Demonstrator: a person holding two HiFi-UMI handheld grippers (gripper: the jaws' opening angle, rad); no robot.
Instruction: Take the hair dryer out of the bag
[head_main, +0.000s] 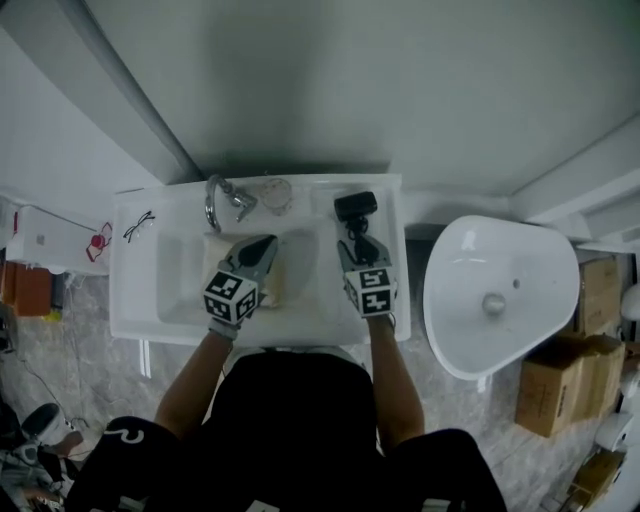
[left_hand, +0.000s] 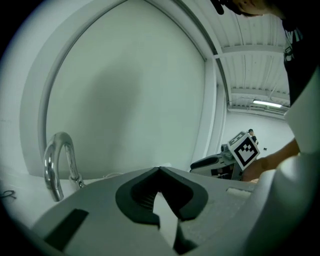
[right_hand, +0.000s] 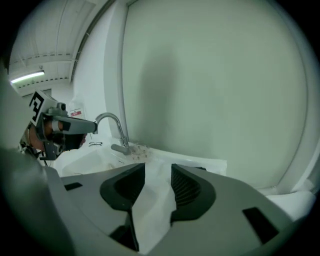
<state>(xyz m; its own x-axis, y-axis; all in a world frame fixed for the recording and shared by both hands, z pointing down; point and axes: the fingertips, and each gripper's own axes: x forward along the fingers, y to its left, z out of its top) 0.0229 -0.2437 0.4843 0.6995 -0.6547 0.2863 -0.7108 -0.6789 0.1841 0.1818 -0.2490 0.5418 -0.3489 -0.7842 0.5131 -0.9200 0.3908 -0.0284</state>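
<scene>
Left hand-held gripper (head_main: 264, 247) is clamped shut, a pale sliver showing between its pads. Right hand-held gripper (head_main: 356, 244) stands part open, gripping nothing. One hair dryer (head_main: 355, 206) lies just ahead of the right one. One bag (head_main: 285, 278) lies between the two. One tap (head_main: 218, 200) stands beyond the left.

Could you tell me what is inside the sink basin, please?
A beige bag lies in the sink basin, partly covered by the left gripper; the bag's contents cannot be seen.
</scene>
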